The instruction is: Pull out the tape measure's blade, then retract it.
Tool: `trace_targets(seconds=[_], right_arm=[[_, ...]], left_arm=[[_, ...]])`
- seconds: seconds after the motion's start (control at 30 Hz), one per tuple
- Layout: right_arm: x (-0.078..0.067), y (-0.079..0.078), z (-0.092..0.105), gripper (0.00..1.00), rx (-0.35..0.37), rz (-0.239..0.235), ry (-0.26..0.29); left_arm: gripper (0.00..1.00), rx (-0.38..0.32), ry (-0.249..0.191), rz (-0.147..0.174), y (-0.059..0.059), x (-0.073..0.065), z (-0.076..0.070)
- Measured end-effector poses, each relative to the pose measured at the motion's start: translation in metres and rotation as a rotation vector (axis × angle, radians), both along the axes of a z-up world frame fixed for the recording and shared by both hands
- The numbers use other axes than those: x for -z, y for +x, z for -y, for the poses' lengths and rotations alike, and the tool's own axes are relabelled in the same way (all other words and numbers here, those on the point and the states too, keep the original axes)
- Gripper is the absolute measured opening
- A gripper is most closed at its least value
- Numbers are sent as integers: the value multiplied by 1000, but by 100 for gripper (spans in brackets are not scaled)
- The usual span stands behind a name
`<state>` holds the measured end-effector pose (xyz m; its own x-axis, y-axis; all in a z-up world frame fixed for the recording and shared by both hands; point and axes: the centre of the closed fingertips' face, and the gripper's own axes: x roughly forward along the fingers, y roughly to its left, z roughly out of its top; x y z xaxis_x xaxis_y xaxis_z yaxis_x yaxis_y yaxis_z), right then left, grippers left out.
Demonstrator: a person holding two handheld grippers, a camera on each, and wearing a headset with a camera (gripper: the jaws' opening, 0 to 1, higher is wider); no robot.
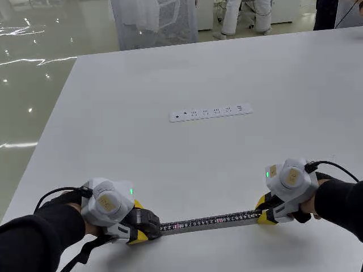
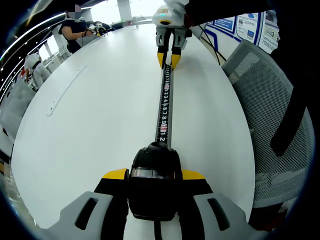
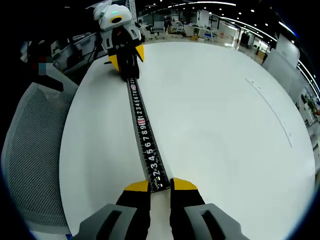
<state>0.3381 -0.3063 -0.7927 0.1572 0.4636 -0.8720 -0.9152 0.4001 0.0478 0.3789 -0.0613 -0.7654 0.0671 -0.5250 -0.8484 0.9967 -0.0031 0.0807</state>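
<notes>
Much bare table [image 1: 227, 68] beyond extended blade [image 1: 210, 221]

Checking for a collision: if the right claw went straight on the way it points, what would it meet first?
The right claw points along the blade it grips, so it would likely meet the tape measure case held in the left claw first; depth is hard to judge.

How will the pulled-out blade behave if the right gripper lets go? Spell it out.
The blade runs straight between the case and the right gripper, so it is probably stiff along its length. It looks thin, so it would likely buckle if pushed sideways. Released, it may well snap back into the case.
</notes>
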Motion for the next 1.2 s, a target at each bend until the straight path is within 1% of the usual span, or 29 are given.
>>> trace_targets(seconds=[0.1,0.27,0.47,0.67,0.73,0.8,0.93,1.1,1.2], right_arm=[[0,1,0,10,6,-2,-3],[0,1,-1,9,-15,-7,-25],[0,0,-1,9,-16,-1,-28],[0,-1,-1,10,-35,-7,-40],[0,0,0,10,-28,-15,-40],[0,0,-1,10,-17,-24,-42],[-1,0,-1,11,-3,-40,-34],[-1,-1,-2,11,-16,-31,-35],[-1,-1,-2,11,-17,-31,-41]], left_arm=[[32,1,0,1,0,0,0],[32,1,4,3,1,1,-1],[32,4,5,2,0,1,-1],[32,4,3,5,0,0,0],[32,-3,5,-1,1,1,0],[33,11,20,-1,1,1,0],[33,25,22,-8,0,0,0],[33,18,9,-24,1,0,0],[34,12,11,-26,0,0,0]])
